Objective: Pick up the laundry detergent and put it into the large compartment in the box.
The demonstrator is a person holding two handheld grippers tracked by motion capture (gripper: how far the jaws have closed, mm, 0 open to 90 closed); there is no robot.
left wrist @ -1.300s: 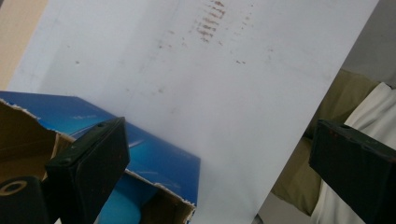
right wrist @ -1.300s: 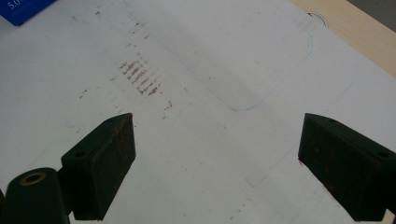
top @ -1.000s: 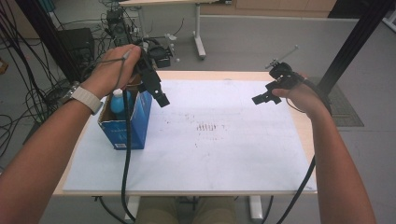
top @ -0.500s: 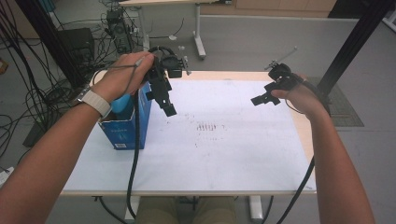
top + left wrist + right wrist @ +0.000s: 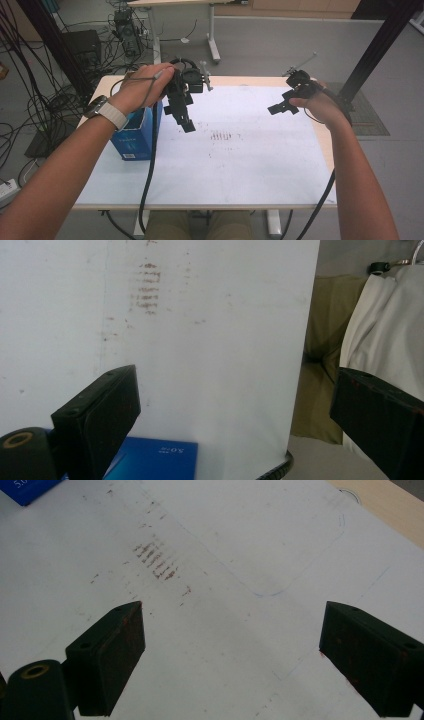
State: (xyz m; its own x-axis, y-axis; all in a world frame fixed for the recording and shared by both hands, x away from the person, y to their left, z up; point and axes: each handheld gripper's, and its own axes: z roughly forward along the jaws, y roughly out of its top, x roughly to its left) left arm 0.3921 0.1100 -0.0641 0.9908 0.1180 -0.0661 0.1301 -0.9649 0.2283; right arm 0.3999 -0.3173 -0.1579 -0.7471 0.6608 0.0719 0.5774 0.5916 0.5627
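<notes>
A blue carton (image 5: 136, 135) stands upright at the left of the table on a white sheet (image 5: 240, 165). My left gripper (image 5: 183, 118) hangs just right of the carton, above the sheet, tilted down. In the left gripper view it (image 5: 235, 385) is open with nothing between its jaws, and the carton's top (image 5: 155, 460) lies below them. My right gripper (image 5: 282, 106) hovers over the sheet's far right part. Seen from its own camera, it (image 5: 232, 615) is open and empty too.
Faint brown smudges (image 5: 220, 136) mark the sheet's middle, seen also as smudges (image 5: 156, 560) ahead of the right jaws. The wooden table edge (image 5: 385, 500) borders the sheet. Cables and a black box (image 5: 82, 45) lie on the floor at the far left.
My left gripper has swung right, away from above the carton and out over the sheet. The right gripper has stayed where it was.
</notes>
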